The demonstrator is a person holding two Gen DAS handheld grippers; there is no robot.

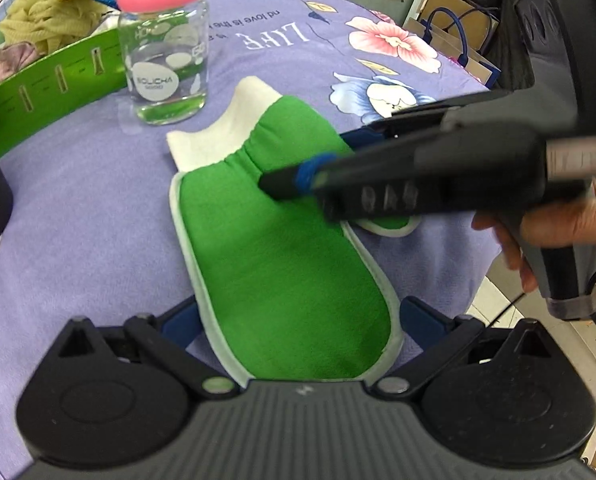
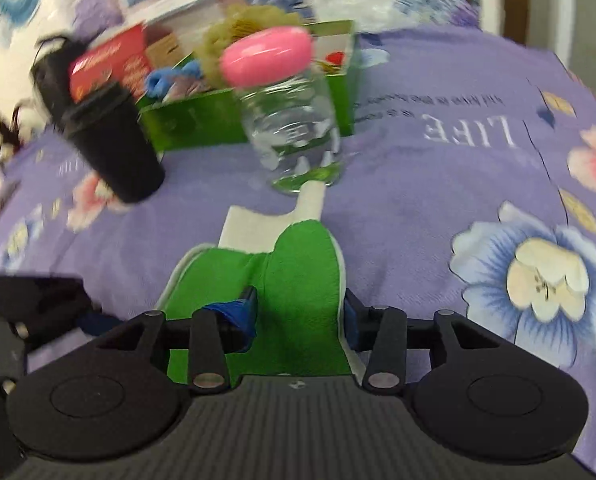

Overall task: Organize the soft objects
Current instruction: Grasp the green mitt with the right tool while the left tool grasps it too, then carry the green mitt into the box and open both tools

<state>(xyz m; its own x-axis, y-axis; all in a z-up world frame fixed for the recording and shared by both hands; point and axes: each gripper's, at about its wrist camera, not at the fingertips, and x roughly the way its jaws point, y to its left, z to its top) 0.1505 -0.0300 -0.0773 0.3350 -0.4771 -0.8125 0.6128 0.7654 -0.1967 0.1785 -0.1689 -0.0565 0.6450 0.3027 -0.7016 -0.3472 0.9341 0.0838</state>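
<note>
A green bath mitt with a white cuff and white trim lies flat on the purple floral cloth. My left gripper is open, its blue-padded fingers on either side of the mitt's rounded near end. My right gripper comes in from the right, over the mitt near its cuff. In the right wrist view the mitt rises as a fold between the right gripper's open jaws. A green box at the far left holds a yellow mesh sponge and other soft items.
A clear glass jar with a pink lid stands beside the green box, just beyond the mitt's cuff. A black cup stands left of the box. Bags sit beyond the cloth's far right edge.
</note>
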